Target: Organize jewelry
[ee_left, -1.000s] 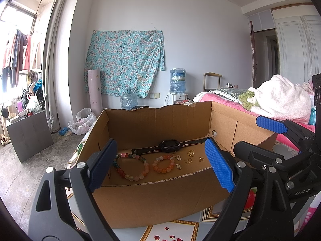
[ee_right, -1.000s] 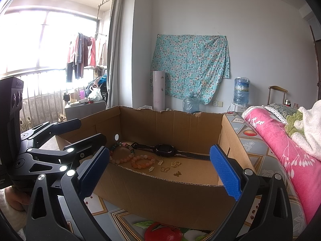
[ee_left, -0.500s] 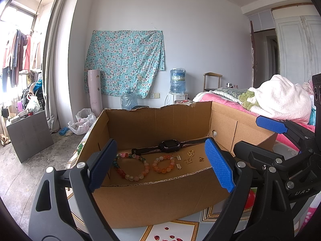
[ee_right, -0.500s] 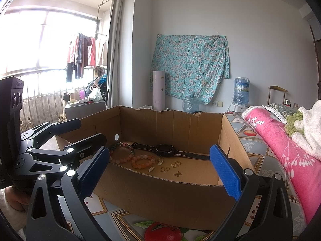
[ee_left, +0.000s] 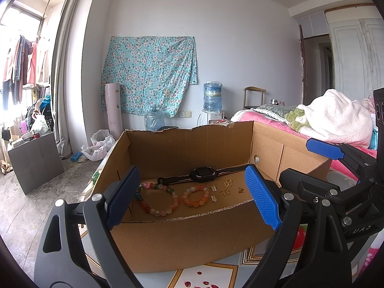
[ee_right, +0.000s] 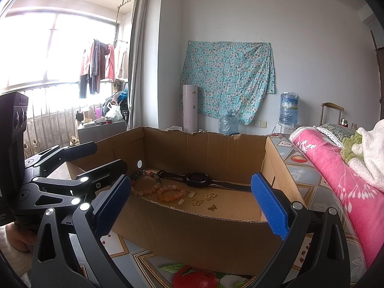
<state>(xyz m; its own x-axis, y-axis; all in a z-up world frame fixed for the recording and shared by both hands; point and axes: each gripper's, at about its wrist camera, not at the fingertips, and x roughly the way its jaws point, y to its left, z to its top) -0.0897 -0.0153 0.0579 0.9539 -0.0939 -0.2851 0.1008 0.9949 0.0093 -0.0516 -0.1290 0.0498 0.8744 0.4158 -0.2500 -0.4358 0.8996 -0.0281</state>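
An open cardboard box (ee_left: 192, 235) (ee_right: 192, 230) stands on a patterned cloth just ahead of both grippers. On its floor lie a black watch (ee_left: 204, 175) (ee_right: 198, 179), a large multicoloured bead bracelet (ee_left: 156, 200) (ee_right: 144, 186), a smaller orange bead bracelet (ee_left: 195, 195) (ee_right: 171, 194) and several small gold pieces (ee_left: 228, 187) (ee_right: 204, 200). My left gripper (ee_left: 192, 169) (ee_right: 99, 157) is open and empty in front of the box's near wall. Beside it, my right gripper (ee_right: 192, 177) (ee_left: 309, 163) is also open and holds nothing.
A bed with a pink blanket (ee_right: 336, 180) and a white towel (ee_left: 336, 117) runs along the right. Behind the box are water bottles (ee_left: 212, 96), a pink roll (ee_left: 112, 106), plastic bags (ee_left: 98, 145) and a grey cabinet (ee_left: 33, 158) at the left.
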